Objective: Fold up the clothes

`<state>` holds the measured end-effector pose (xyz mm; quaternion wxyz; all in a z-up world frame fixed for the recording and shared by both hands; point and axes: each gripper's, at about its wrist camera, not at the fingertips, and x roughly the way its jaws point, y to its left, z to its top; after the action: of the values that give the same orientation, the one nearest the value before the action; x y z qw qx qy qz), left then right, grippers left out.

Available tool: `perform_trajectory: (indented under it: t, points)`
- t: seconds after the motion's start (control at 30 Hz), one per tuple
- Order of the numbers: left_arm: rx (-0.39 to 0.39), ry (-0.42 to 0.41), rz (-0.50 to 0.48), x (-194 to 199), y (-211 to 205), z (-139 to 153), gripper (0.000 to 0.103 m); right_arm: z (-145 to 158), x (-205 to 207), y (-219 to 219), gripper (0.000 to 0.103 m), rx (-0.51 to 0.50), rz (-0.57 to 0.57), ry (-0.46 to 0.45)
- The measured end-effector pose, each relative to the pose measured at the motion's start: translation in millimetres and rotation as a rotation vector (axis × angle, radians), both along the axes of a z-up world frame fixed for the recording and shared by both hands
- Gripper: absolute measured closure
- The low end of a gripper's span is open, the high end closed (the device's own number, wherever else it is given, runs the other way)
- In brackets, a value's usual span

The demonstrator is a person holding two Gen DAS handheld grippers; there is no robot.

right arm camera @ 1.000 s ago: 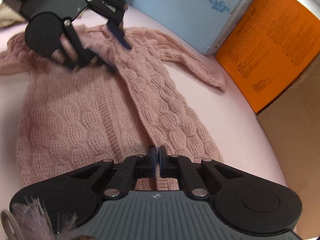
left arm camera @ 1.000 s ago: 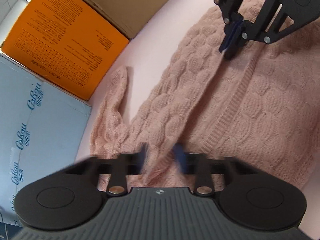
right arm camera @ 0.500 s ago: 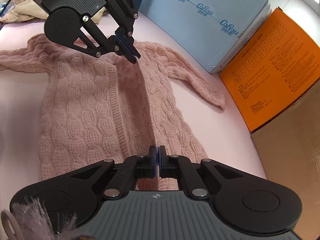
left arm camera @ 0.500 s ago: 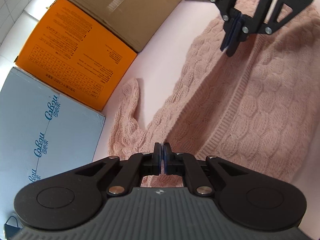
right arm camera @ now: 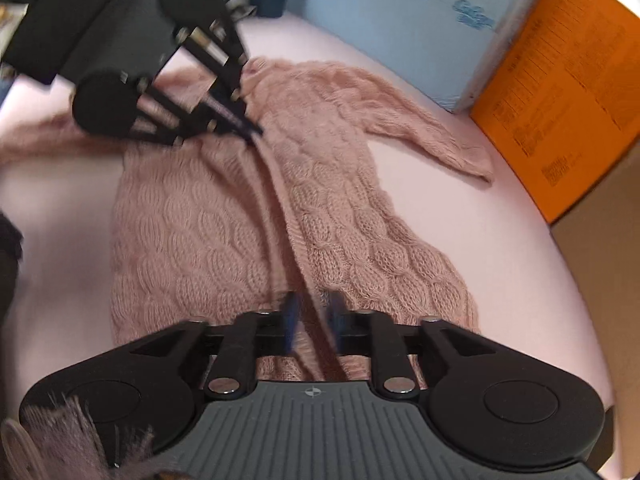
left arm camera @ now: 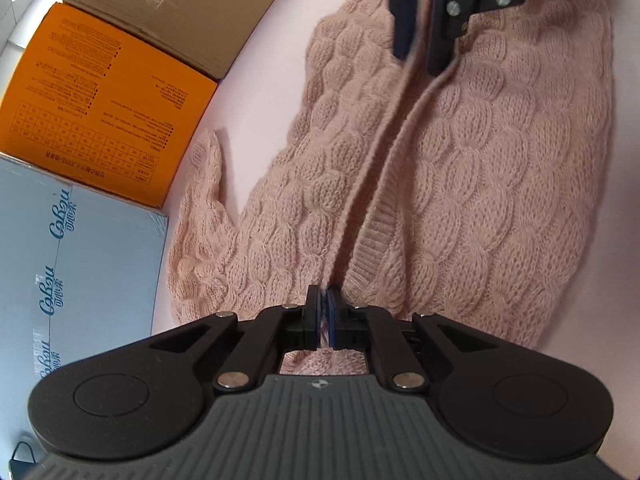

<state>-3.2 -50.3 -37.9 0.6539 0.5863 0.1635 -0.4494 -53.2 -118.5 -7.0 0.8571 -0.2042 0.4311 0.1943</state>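
Pink cable-knit cardigan lies spread on the pale pink table surface, front panels meeting along a ribbed button band running down the middle.

Left gripper: jaws closed tight, pinching a bit of knit at the neck end of the ribbed band. In the right wrist view it is motion-blurred, with its tips on the upper part of the band.

Right gripper: jaws opening, blurred. The hem end of the ribbed band runs between the 2 blue pads, and there is a gap on both sides, so they are not pressing it. From the left wrist view the same gripper shows its fingers parted over the far end of the band.

1 sleeve extends flat on the table toward the boxes; its cuff ends just short of the orange printed carton. The light blue carton stands next to it, and the plain brown cardboard box sits on the orange one's other side.
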Motion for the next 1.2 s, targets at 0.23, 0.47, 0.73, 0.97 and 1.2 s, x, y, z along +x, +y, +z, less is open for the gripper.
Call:
perform_trajectory:
  t: [0.23,0.47,0.73,0.97,1.2]
  points:
    - [-0.058,0.005,0.057,16,2,19,0.083,29,-11,-6,0.059,0.087,-0.061,-0.098]
    - [-0.152,-0.006,0.135,34,23,58,0.061,28,-22,-3,0.059,0.178,-0.06,-0.093]
    - [-0.087,0.07,0.001,-4,17,40,0.054,6,-7,11,0.059,0.055,0.009,-0.11]
    - [-0.142,0.119,0.131,16,-21,34,0.038,-10,9,3,0.071,0.061,-0.056,-0.088]
    - [-0.192,0.243,0.259,43,-12,38,0.032,-12,11,-3,0.069,0.104,-0.089,-0.076]
